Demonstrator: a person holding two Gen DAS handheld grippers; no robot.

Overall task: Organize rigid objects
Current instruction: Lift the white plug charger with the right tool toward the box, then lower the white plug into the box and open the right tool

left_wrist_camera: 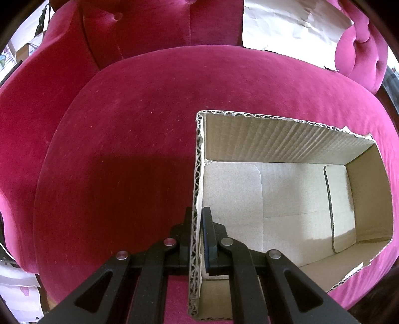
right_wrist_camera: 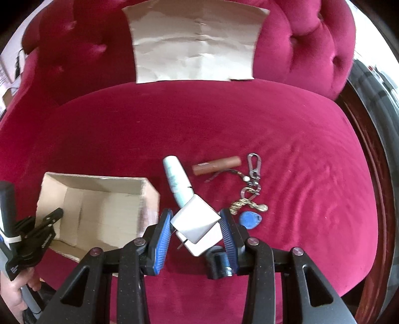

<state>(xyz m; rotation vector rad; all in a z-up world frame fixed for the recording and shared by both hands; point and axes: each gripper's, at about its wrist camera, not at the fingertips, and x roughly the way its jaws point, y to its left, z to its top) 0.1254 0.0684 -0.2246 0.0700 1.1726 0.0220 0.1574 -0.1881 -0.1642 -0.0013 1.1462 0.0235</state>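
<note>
An open cardboard box sits on the pink velvet seat; its inside shows only bare cardboard. My left gripper is shut on the box's left wall, one finger outside, one inside. The box also shows in the right wrist view, with the left gripper at its near-left rim. My right gripper is shut on a white charger block, held just above the seat. A pale blue tube, a brown cylinder and a keyring with a blue fob lie beyond it.
A creased sheet of paper leans against the tufted backrest, also seen in the left wrist view. The pink seat cushion stretches right to a dark wooden frame. Clutter shows past the sofa's left arm.
</note>
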